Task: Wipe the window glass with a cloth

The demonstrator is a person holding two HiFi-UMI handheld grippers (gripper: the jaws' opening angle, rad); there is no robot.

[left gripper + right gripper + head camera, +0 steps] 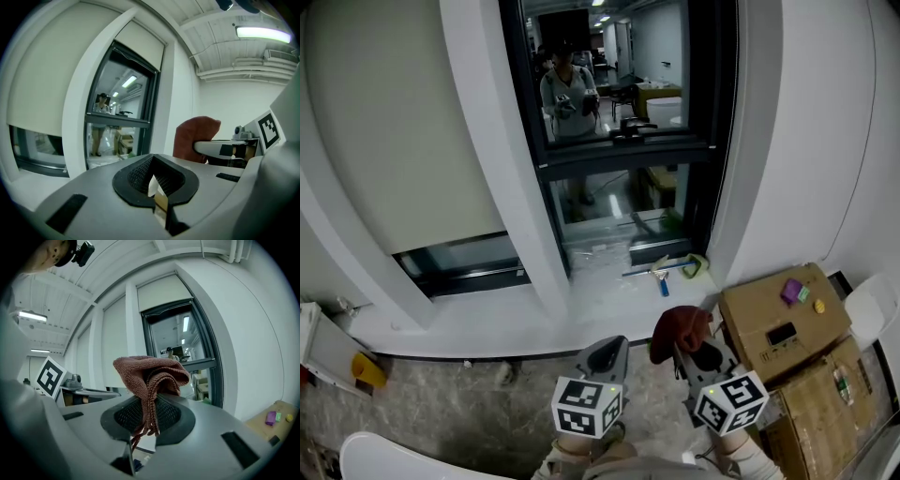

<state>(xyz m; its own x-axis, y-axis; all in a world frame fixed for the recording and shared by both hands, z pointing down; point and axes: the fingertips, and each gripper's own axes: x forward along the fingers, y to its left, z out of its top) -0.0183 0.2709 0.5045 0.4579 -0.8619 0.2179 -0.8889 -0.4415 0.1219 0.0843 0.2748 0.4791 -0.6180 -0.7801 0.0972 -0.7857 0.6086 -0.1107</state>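
The window glass (609, 75) sits in a dark frame ahead of me, with a lower pane (605, 202) under a crossbar; it reflects a person holding the grippers. My right gripper (694, 354) is shut on a bunched reddish-brown cloth (680, 328), held low in front of the sill. In the right gripper view the cloth (150, 373) stands up out of the right gripper (147, 416), with the window (187, 345) beyond. My left gripper (607, 349) is beside it, shut and holding nothing. From the left gripper (154, 185) the cloth (194, 131) shows to the right.
A blue-handled squeegee (661, 272) lies on the white sill (487, 314) by the lower pane. Stacked cardboard boxes (783, 319) with small purple and yellow bits stand at the right. A closed roller blind (394, 122) covers the left window. A yellow item (366, 370) sits low left.
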